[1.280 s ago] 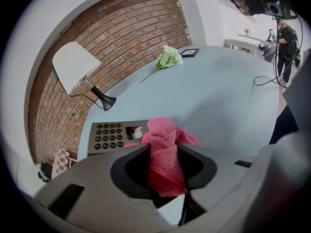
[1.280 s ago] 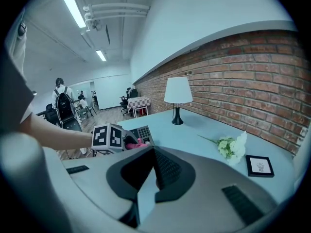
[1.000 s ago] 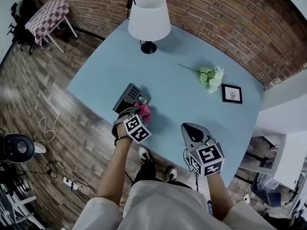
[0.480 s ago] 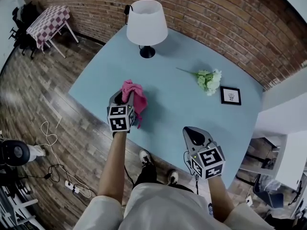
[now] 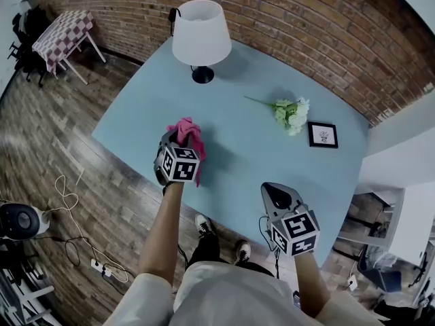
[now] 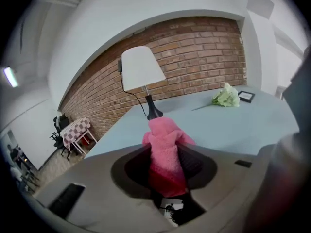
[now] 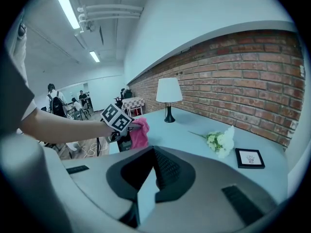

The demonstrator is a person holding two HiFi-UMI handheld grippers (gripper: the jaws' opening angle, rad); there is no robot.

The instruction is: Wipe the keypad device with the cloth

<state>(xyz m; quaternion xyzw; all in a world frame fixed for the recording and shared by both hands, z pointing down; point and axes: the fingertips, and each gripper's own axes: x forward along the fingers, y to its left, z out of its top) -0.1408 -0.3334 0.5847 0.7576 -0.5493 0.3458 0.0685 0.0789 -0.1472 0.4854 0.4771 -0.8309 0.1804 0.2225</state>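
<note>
Left arm reaches forward, left tongs (image 6: 164,154) clamping the pink cloth (image 5: 189,132) above the bench (image 5: 258,158). Right tongs (image 7: 155,154) sit closed and empty, held back. Only the left gripper view shows the clamp itself.

Desk: a pale blue top (image 5: 245,148), set on a wood-plank floor (image 5: 61,148) against a brick wall (image 5: 306,19).
Lamp: white shade, black base (image 5: 199,24); it stood at the desk's 11 o'clock corner.
Flowers: a white-green bunch (image 5: 290,113) lay near 1 o'clock.
Frame: a small black picture frame (image 5: 322,134) lay flat just beside the flowers, toward 2 o'clock.
Keypad device: a dark unit (image 7: 126,142) sat at the 9 o'clock edge, largely covered by the pink cloth (image 5: 189,132).
</note>
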